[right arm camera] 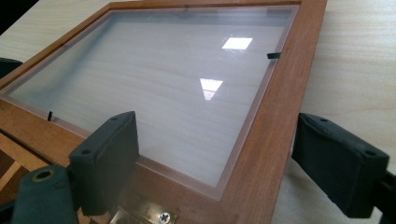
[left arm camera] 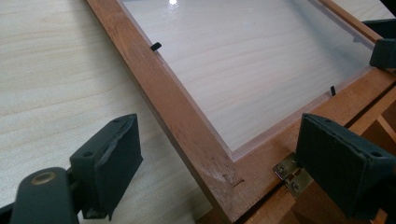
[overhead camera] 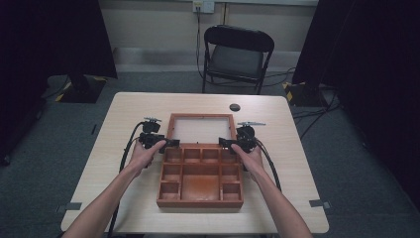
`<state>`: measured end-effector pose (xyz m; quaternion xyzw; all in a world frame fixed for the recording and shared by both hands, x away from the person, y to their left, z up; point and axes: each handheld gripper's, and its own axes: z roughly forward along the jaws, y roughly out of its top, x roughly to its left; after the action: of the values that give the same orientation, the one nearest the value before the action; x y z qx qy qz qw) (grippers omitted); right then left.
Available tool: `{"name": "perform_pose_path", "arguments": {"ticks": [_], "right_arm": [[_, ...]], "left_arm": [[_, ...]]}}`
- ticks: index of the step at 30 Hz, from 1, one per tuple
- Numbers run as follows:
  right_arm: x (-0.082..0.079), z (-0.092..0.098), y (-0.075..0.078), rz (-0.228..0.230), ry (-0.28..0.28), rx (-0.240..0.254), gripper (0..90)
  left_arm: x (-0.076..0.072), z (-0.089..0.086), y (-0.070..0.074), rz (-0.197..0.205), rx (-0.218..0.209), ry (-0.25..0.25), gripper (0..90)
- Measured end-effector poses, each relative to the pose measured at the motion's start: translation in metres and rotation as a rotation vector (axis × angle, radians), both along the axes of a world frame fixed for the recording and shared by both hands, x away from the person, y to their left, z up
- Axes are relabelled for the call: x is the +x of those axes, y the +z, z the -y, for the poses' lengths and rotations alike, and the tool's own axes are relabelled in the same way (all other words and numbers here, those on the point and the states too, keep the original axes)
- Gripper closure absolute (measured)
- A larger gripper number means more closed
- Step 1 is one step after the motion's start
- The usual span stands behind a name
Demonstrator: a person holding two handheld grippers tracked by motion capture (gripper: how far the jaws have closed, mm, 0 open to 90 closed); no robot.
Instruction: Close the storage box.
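Nearest the lens, black padded jaws of the left gripper (left arm camera: 212, 172) spread wide and clamped on nothing, straddling the near left corner of the glazed lid (left arm camera: 243, 79), one pad outboard over the pale table (left arm camera: 51, 79), the other inboard over a brass hinge (left arm camera: 292, 172). Same posture at the right gripper (right arm camera: 215, 163): jaws apart, one pad above the clear pane, the other beyond the lid's outer rail, a second brass hinge (right arm camera: 149, 215) just below the inner pad. From the high view, lid (overhead camera: 200, 129) lying flat and open on the far side of the compartmented wooden box (overhead camera: 200, 178), left gripper (overhead camera: 157, 143) and right gripper (overhead camera: 235, 144) each at a hinge-side corner, hands behind them. Judged as the start of closing the lid: best to bite on the side rails only, well away from the pane and clear of the hinges, pads square to the wood. Worth shifting both grippers outward along the rails toward the free edge for leverage, then closing both jaws evenly, lifting in step and swinging the lid over the trays without twisting the frame. Empty compartments below, so nothing to snag
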<state>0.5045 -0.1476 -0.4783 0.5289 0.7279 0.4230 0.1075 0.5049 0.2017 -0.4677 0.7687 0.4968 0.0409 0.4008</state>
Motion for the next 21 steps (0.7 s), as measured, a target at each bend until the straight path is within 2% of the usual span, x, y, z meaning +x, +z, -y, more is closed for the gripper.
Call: {"name": "perform_pose_path", "arguments": {"ticks": [7, 10, 13, 17, 19, 21], "right_arm": [[0.0022, 0.0029, -0.0024, -0.033, -0.005, 0.039, 13.8], [0.0026, 0.0024, -0.0016, -0.046, -0.010, 0.039, 13.9], [0.0020, 0.0018, -0.0007, -0.037, -0.006, 0.026, 14.4], [-0.0012, -0.0015, 0.0030, 0.025, 0.003, -0.038, 17.0], [-0.0002, 0.0000, 0.0032, 0.007, 0.002, -0.028, 17.9], [0.0012, 0.0030, 0.0018, -0.023, 0.000, 0.007, 18.0]], "left_arm": [[0.0000, -0.0014, -0.0020, -0.006, -0.018, 0.004, 12.0], [0.0004, -0.0024, -0.0037, -0.015, -0.035, 0.010, 11.9], [0.0008, -0.0030, -0.0042, -0.018, -0.040, 0.006, 11.9], [0.0016, -0.0039, -0.0045, -0.023, -0.047, -0.004, 12.9], [0.0020, -0.0039, -0.0042, -0.032, -0.054, -0.001, 13.4], [0.0015, -0.0034, -0.0032, -0.038, -0.053, 0.002, 15.5]]}}
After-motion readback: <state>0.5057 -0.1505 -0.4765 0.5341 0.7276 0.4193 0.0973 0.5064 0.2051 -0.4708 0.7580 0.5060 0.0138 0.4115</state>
